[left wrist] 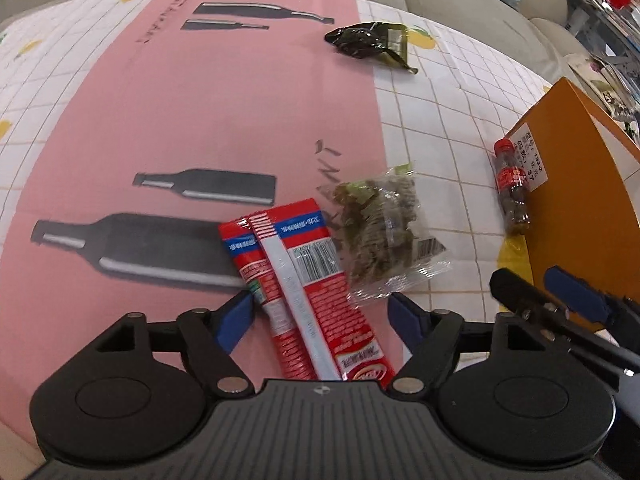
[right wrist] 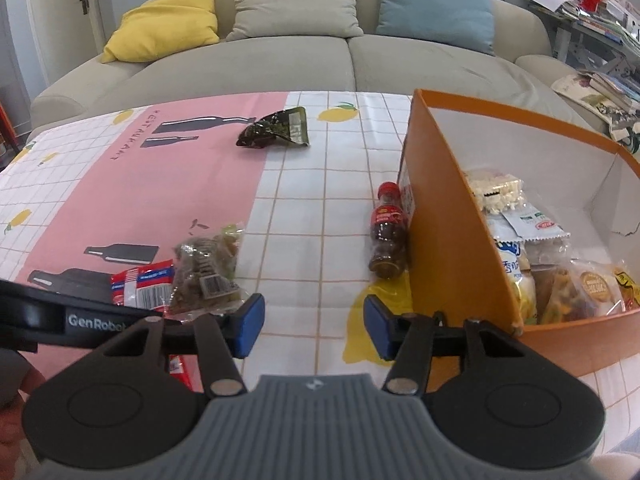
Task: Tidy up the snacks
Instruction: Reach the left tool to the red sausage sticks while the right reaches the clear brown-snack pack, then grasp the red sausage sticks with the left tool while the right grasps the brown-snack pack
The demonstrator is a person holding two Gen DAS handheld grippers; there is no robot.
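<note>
Hovering over the surface (left wrist: pixel 168 120), the left tongs (left wrist: pixel 320 312) stand wide apart with the red snack packet (left wrist: pixel 304 280) lying between the blue fingertips (left wrist: pixel 236 316), which do not press on it. That packet rests flat on the pink strip of the tablecloth, printed side down so its barcode shows. Taking the orange box (right wrist: pixel 452 240) as landmark: the red packet lies well away from its open side, with a clear bag of greenish snacks (left wrist: pixel 384 232) touching the packet's edge on the side nearer the box. A small red-capped bottle (right wrist: pixel 388 236) of dark pieces lies on its side right against the box's outer wall. A dark green wrapper (right wrist: pixel 276 128) sits well apart from the box, toward the sofa (right wrist: pixel 280 60) beyond the surface. Inside the box several snack bags (right wrist: pixel 528 248) are heaped against the near wall. The right tongs (right wrist: pixel 314 326) hang just beside the box's near corner, part-way apart with nothing between them, over a yellow lemon print on the cloth; in the left wrist view they show at the box's edge.
</note>
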